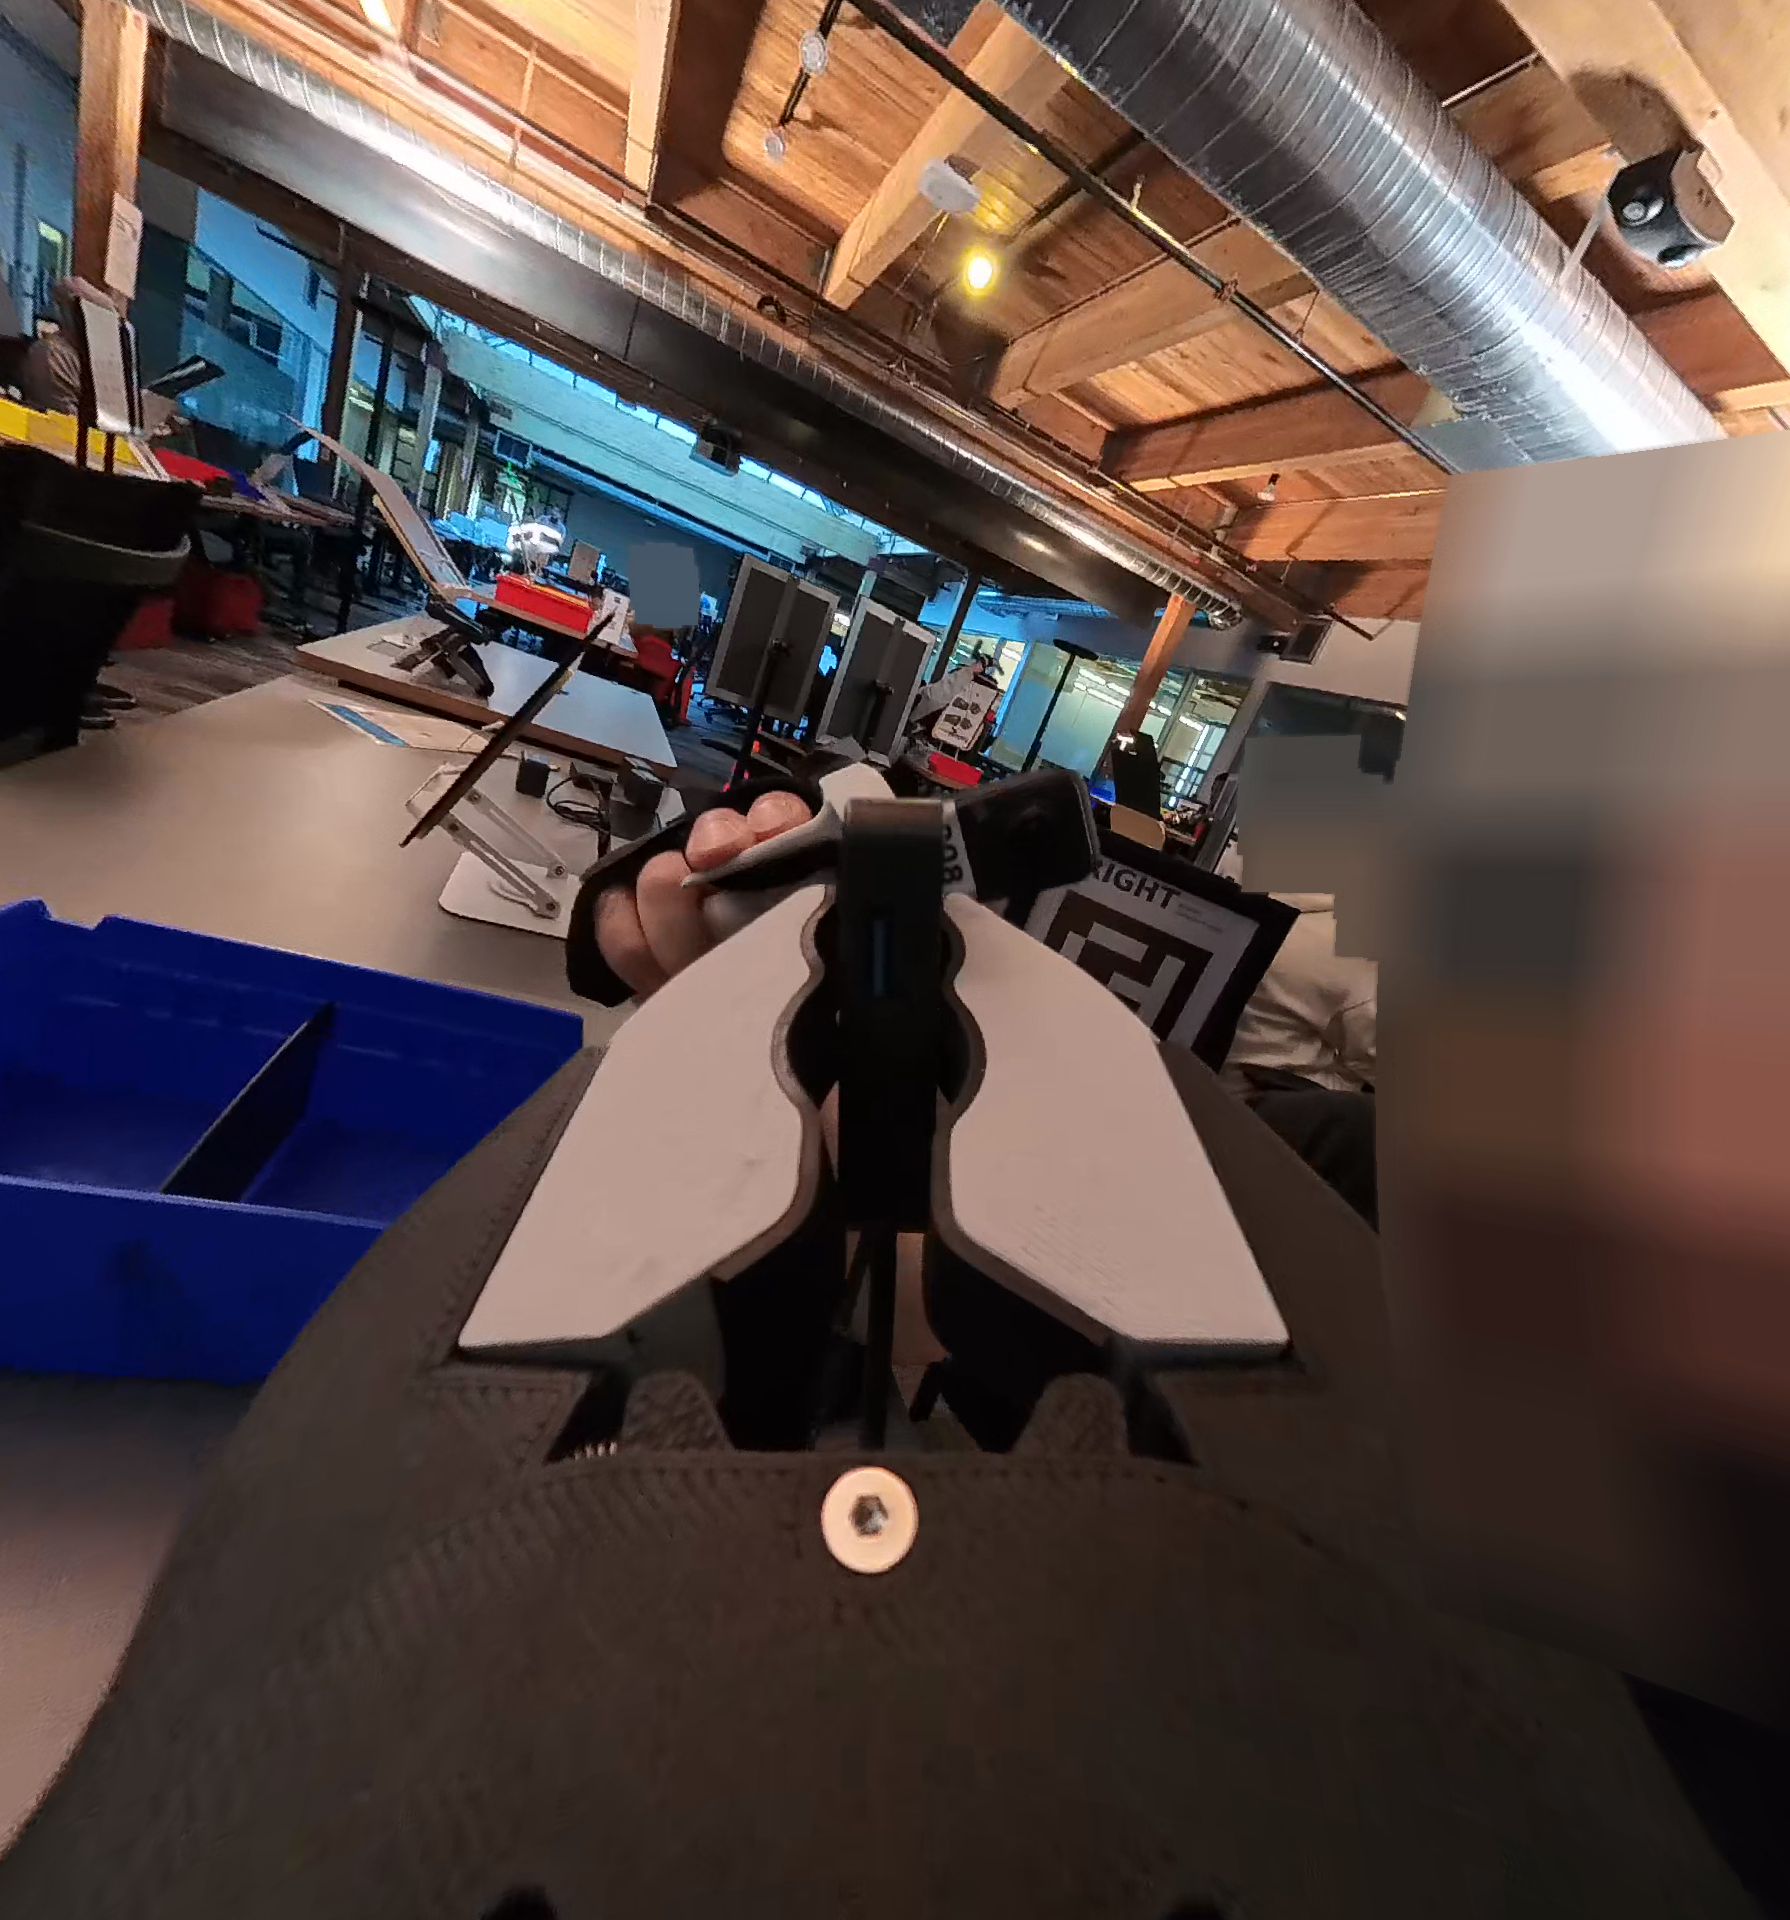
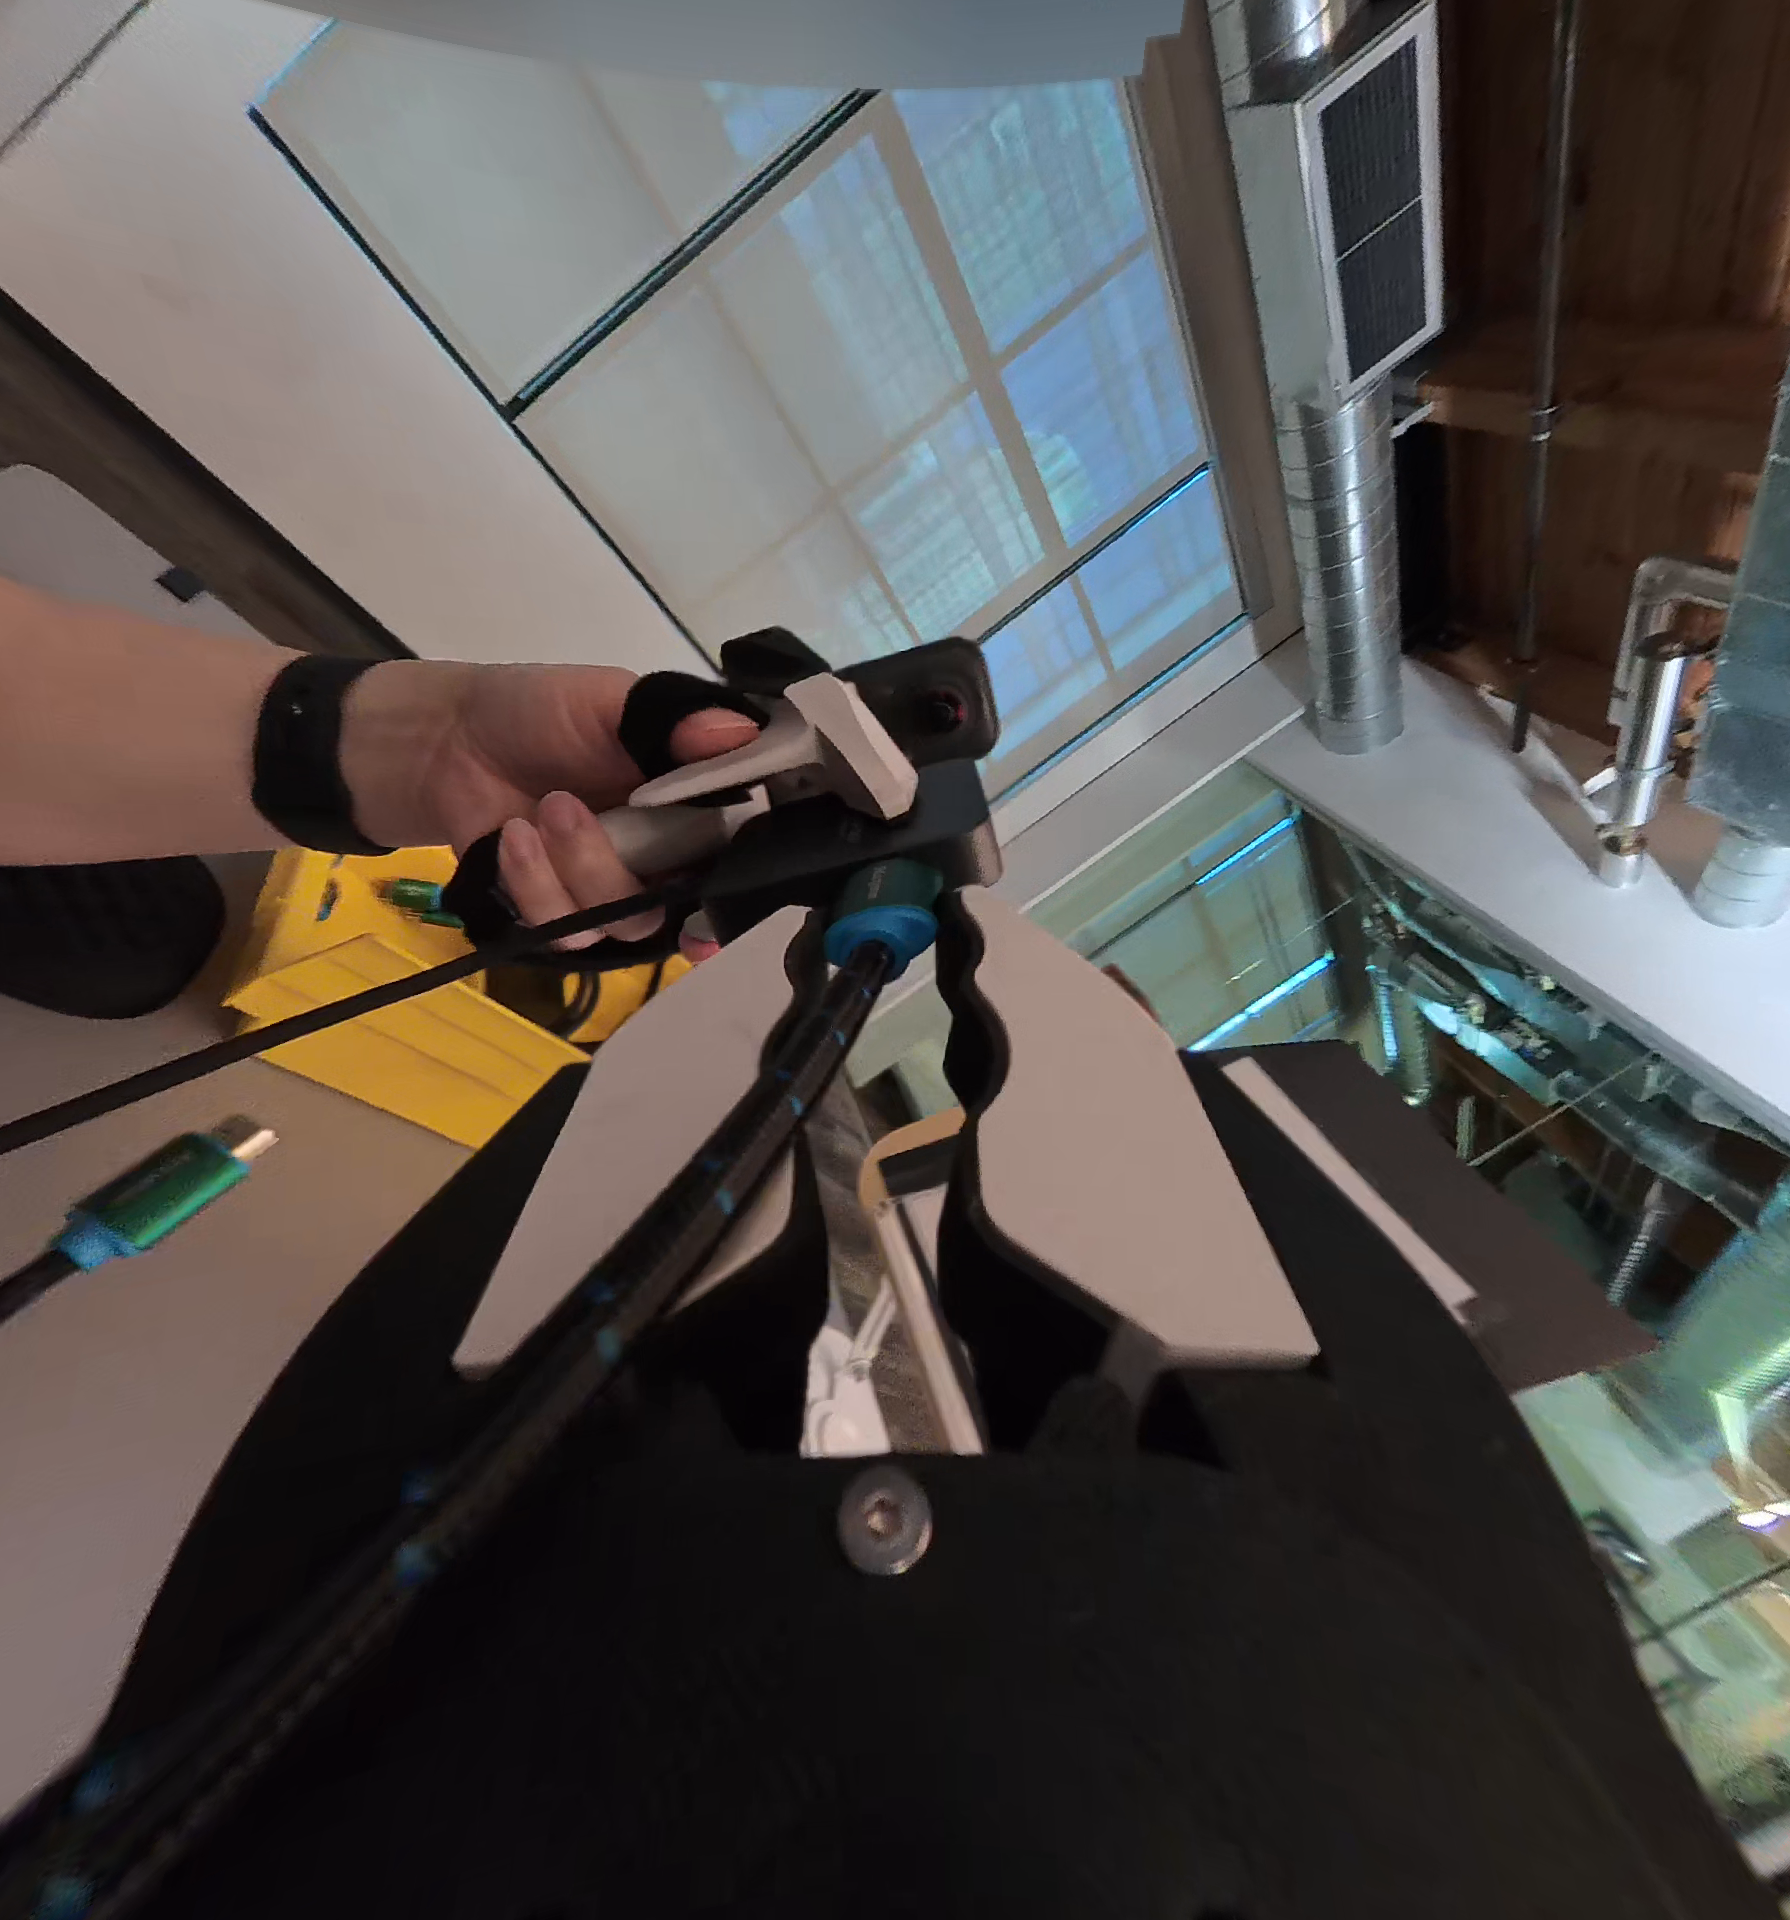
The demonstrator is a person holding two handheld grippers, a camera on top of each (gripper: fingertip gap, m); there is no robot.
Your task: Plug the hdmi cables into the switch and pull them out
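Left hand-held gripper (image 1: 886,997) clamps the switch (image 1: 886,1039); right hand-held gripper (image 2: 886,935) pinches one plug (image 2: 883,909), seemingly seated; a second plug (image 2: 169,1195) lies loose at 9 o'clock on the counter (image 2: 195,1455).

You'll find printed lettering on the black-and-white square-patterned marker card (image 1: 1151,961) right of centre, and digits on the white strip (image 1: 958,862) just beside it.
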